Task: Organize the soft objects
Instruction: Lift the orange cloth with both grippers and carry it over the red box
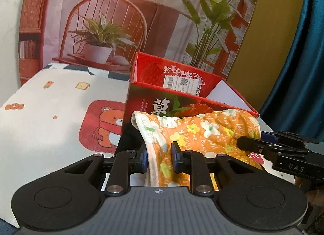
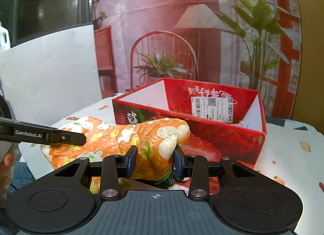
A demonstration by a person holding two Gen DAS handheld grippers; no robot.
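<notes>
Left gripper [image 1: 158, 157] and right gripper [image 2: 155, 161] jaws each pinch the orange floral cloth [image 1: 204, 131] narrowly.

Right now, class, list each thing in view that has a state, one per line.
Left gripper: shut on the orange cloth.
Right gripper: shut on the same cloth.
Orange cloth: bunched, lifted, in front of the box.
Red box: open on top, upright.

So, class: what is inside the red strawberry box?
Inside the red strawberry box only white inner walls and a barcode label show. Its floor is hidden by the front wall and the orange floral cloth.
</notes>
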